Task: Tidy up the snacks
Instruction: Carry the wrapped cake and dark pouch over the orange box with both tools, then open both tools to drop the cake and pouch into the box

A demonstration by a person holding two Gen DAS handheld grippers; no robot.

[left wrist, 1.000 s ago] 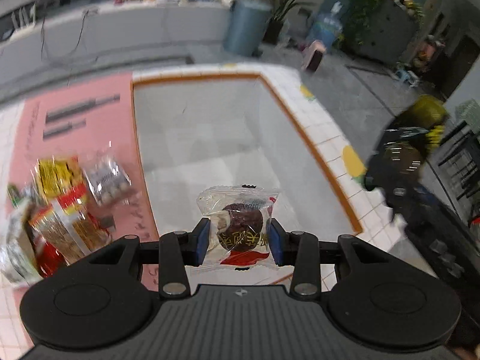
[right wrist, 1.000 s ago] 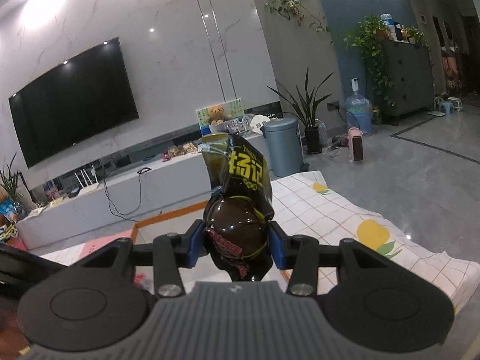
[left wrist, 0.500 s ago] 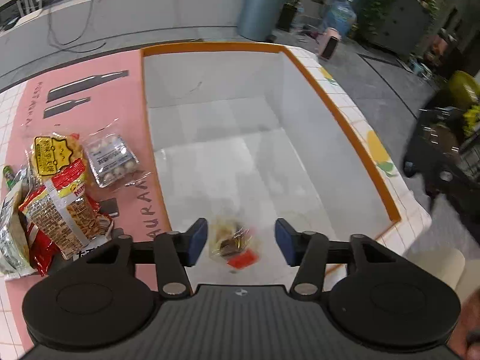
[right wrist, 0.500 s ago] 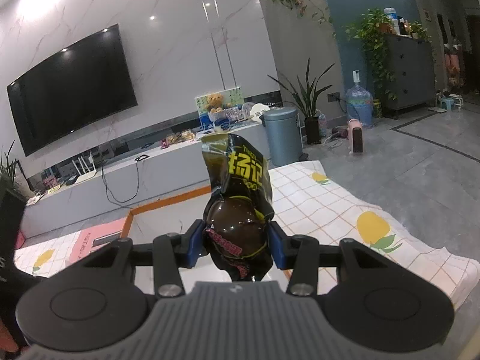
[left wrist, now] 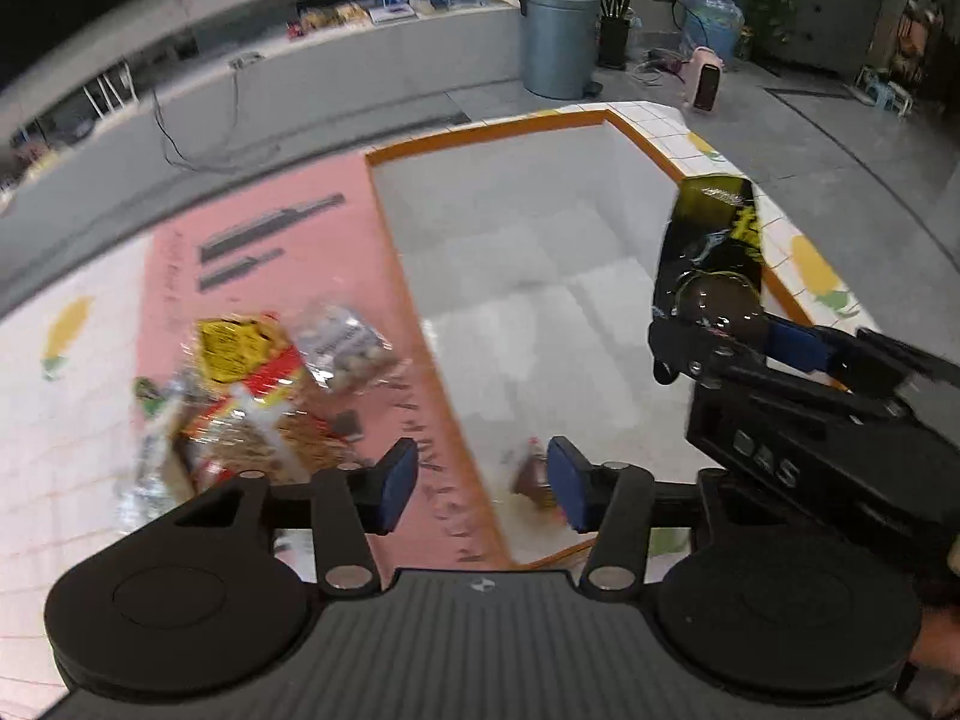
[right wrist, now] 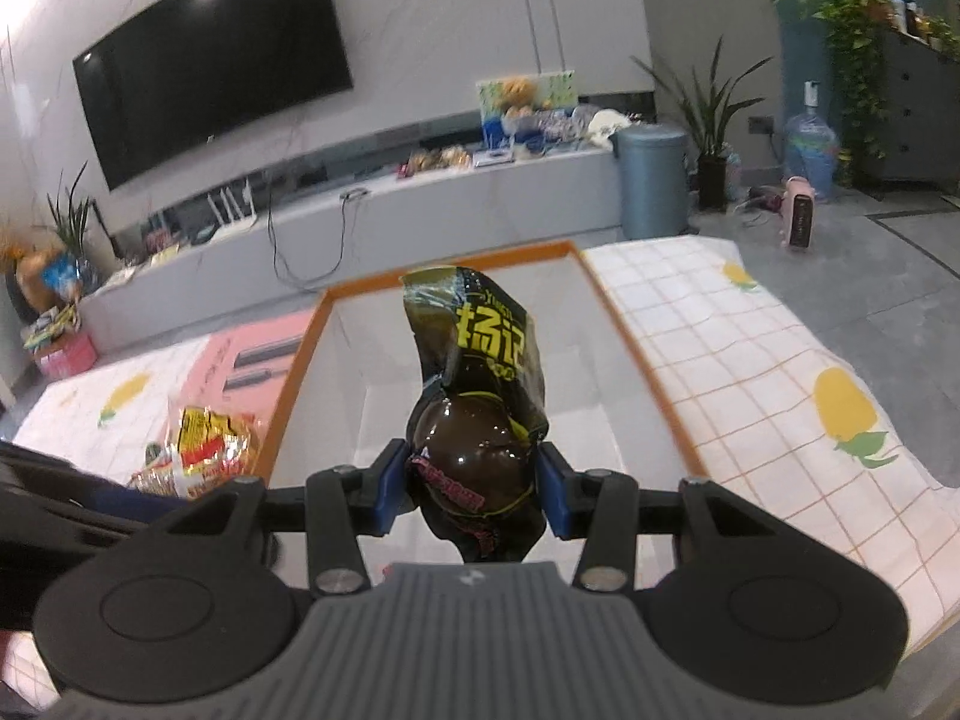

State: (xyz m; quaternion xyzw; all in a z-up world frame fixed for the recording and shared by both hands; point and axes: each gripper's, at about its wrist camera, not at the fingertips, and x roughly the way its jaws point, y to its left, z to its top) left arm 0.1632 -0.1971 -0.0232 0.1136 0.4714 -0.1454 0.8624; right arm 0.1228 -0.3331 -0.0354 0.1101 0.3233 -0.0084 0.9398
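Two grippers, two states. The right gripper (right wrist: pixel 474 495) pinches a dark snack packet (right wrist: pixel 477 414) by its round bulge, the packet's long axis running up and away from the fingers, its crimped top farthest out. Directly beneath and ahead of it lies the white box with the orange rim (right wrist: pixel 630 354) — so the right hand is the one placed to drop next, and the move looks like a short descent, not a reach. The left gripper (left wrist: pixel 477 486) hangs spread and empty over the box's near left edge; a small clear-wrapped snack (left wrist: pixel 531 477) lies on the box floor just beyond its right fingertip. Left of it, outside the box, sits a pile of snack bags (left wrist: pixel 264 396) on the pink mat (left wrist: pixel 180 276).
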